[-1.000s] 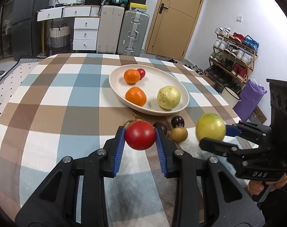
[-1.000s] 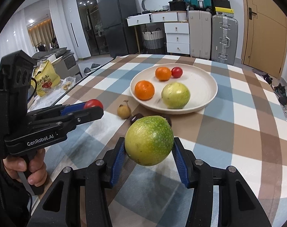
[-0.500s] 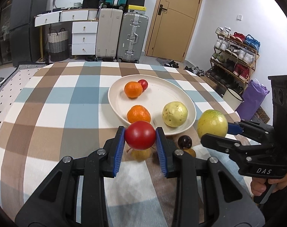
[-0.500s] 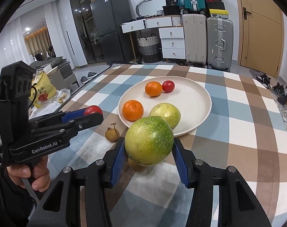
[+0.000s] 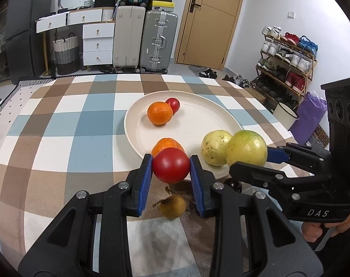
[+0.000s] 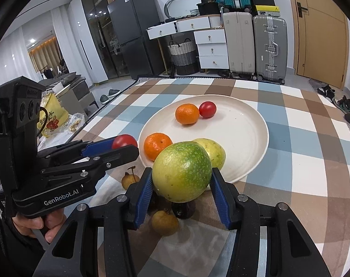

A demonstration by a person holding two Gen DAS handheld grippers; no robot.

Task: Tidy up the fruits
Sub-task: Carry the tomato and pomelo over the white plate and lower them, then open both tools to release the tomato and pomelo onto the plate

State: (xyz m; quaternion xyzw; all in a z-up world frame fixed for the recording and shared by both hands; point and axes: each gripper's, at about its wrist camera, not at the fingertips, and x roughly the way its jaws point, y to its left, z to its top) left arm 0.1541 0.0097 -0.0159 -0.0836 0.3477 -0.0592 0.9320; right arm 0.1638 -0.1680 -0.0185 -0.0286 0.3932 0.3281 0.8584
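Note:
My left gripper (image 5: 171, 165) is shut on a red tomato (image 5: 171, 165), held above the near rim of the white plate (image 5: 198, 113). My right gripper (image 6: 181, 176) is shut on a green-yellow round fruit (image 6: 181, 172), also above the plate's near edge; it also shows in the left wrist view (image 5: 246, 149). In the plate (image 6: 244, 124) lie two oranges (image 6: 187, 113) (image 6: 157, 145), a small tomato (image 6: 207, 109) and a yellow guava (image 6: 213, 152). On the cloth below the grippers lie small brown fruits (image 6: 164, 222) (image 6: 129, 179) (image 5: 173, 206) and a dark plum (image 6: 183, 209).
The table carries a checked cloth (image 5: 71, 124). Its left edge (image 6: 110, 106) drops to the floor. Suitcases (image 5: 142, 39), drawers (image 5: 97, 43) and a shoe rack (image 5: 288, 57) stand beyond the far side.
Both grippers have moved forward toward the plate with their fruit held. The small fruits on the cloth now lie beneath the grippers rather than ahead of them.

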